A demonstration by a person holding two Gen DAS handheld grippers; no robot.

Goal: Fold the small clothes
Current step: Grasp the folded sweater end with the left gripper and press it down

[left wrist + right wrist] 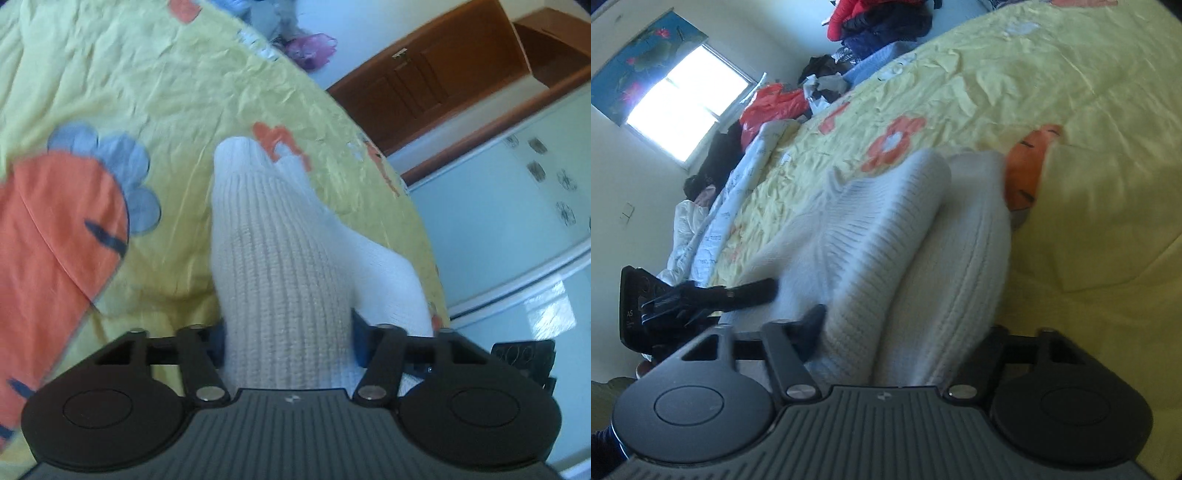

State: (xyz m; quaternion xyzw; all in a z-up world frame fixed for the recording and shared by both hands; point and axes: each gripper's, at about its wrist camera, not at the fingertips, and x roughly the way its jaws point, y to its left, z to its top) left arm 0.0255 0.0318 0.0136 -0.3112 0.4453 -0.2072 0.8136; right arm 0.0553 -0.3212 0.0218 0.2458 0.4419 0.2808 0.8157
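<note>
A: Starting nearest us, what are we holding? In the left wrist view the sock (273,258) is running straight out from between the jaws of the left gripper (290,343).

B: Yes, we are seeing its ribbed cuff filling the gap there, with both fingers against the knit. We are reading that as the left gripper clamping the cuff, though the pad faces themselves are hidden by the fabric.

A: And the right gripper (905,339)?

B: The same story: white knit is bunching up between its fingers, so we are taking it as gripping the sock too. The left gripper is showing just beside it in the right wrist view, at the sock's left side.

A: So both are sitting at the same near end. Which way is the long axis going?

B: Away from us. The sock is lying on the yellow bedspread (155,85), cuff at the jaws and toe pointing toward the bed's far edge. From the right wrist view it is looking doubled, one ribbed layer on another.

A: Then neither hand is nearer the toe.

B: Right. We are judging that the fold depends on carrying the near end forward along that axis.
</note>
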